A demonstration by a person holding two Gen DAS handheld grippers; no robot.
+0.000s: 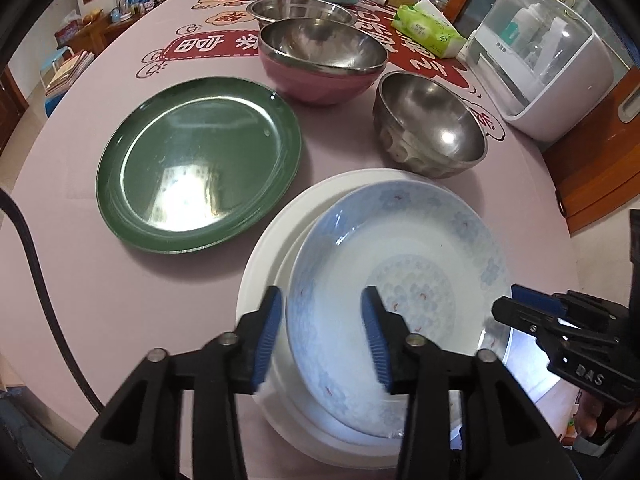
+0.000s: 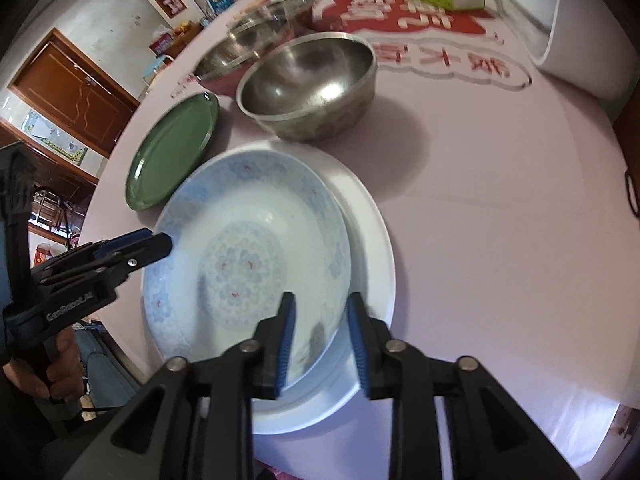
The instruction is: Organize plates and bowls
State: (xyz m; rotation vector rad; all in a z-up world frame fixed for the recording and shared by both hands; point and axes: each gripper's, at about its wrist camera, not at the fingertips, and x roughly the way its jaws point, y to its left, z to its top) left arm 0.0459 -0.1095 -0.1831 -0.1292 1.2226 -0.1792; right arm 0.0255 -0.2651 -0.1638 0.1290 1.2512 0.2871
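The blue-patterned plate [image 1: 400, 276] sits on top of a larger white plate [image 1: 264, 276], shifted toward one side so that a crescent of white shows along the other. Both lie near the table's front edge.

The left gripper [image 1: 322, 336] hangs over the patterned plate's rim on one side. Its jaws stand partly open, one blue pad [image 1: 266, 340] outside the rim and the other inside; neither pad presses on the plate. The right gripper [image 2: 320, 346] straddles the opposite rim in the same way, jaws partly open, pads clear of the plate. Nothing is gripped by either.

Beside the stack lies a green plate [image 1: 200, 160], flat and apart from the white plate. Behind the stack stands a steel bowl [image 1: 430, 124], just beside the white plate's far edge. Further back is a pink bowl [image 1: 320, 80] with a steel bowl nested inside, and another steel bowl [image 1: 300, 10] behind that.

All rest on a pink table [image 1: 120, 300] with red and white printed characters. A green tissue pack [image 1: 430, 30] and a white appliance [image 1: 548, 60] stand at the far right.
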